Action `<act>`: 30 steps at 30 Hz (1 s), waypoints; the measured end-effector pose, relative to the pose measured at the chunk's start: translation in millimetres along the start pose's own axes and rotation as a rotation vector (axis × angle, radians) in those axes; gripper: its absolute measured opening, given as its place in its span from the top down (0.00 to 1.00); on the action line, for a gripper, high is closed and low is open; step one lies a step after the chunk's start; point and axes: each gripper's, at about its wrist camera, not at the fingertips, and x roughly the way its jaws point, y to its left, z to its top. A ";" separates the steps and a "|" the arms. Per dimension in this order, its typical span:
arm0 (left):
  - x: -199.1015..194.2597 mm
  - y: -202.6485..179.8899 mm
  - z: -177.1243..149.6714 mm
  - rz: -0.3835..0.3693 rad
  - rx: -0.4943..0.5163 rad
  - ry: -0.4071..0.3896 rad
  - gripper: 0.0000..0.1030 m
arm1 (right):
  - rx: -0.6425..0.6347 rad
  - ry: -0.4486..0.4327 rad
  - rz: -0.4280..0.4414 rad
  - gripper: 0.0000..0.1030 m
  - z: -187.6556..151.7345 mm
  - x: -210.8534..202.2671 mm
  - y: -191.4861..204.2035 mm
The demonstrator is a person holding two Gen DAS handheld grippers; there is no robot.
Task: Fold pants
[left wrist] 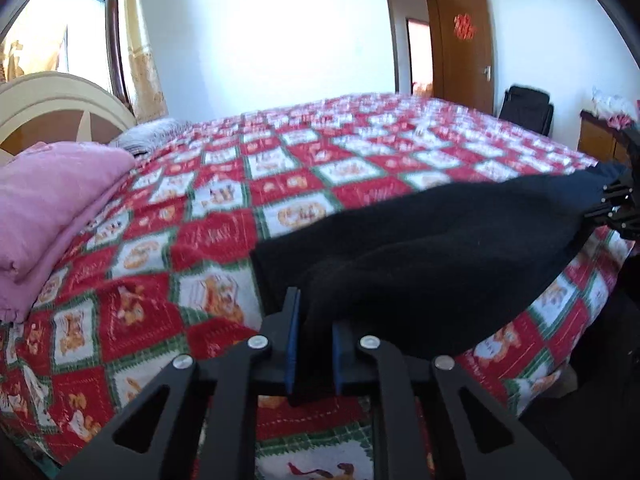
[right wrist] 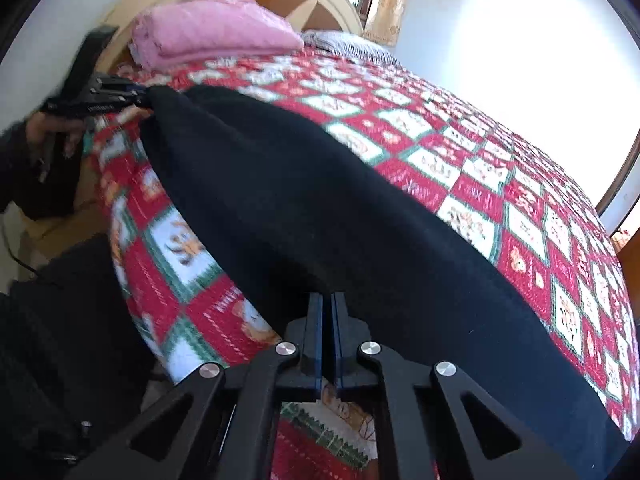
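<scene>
The black pants [left wrist: 432,248] hang stretched between my two grippers, just above the near edge of the bed. My left gripper [left wrist: 314,312] is shut on one end of the pants, with cloth bunched between its blue pads. My right gripper [right wrist: 328,300] is shut on the other end of the pants [right wrist: 320,200]. In the left wrist view the right gripper [left wrist: 618,208] shows at the far right, clamped on the cloth. In the right wrist view the left gripper [right wrist: 138,98] shows at the upper left, also clamped on it.
The bed carries a red, white and green patchwork quilt [left wrist: 280,168]. A folded pink blanket [left wrist: 52,200] and a grey pillow [left wrist: 148,136] lie by the cream headboard [left wrist: 52,100]. A brown door [left wrist: 464,48], a black chair [left wrist: 528,108] and a cabinet [left wrist: 600,136] stand beyond the bed.
</scene>
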 end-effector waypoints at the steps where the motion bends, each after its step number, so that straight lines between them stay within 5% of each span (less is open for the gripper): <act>1: -3.2 0.8 -0.5 0.002 0.005 -0.009 0.85 | -0.003 -0.006 0.002 0.97 -0.1 -3.5 0.9; 7: 16.9 -3.5 -25.7 0.001 0.042 0.076 0.85 | -0.052 0.091 -0.007 0.97 -16.0 23.8 12.1; 11: 12.3 1.8 -37.0 0.003 0.018 0.049 0.74 | -0.042 0.083 0.009 0.95 -20.3 25.9 10.3; 14: 7.2 4.2 -40.8 0.062 0.045 0.054 0.56 | -0.040 0.102 0.017 0.91 -21.4 23.1 6.2; 22: -11.5 36.4 -56.6 0.178 0.000 0.083 0.47 | 0.061 0.093 0.018 0.71 -36.2 -5.9 -18.2; 30: -33.7 19.9 -29.0 0.151 -0.038 -0.032 0.41 | 0.193 0.095 -0.026 0.71 -58.5 -35.5 -52.3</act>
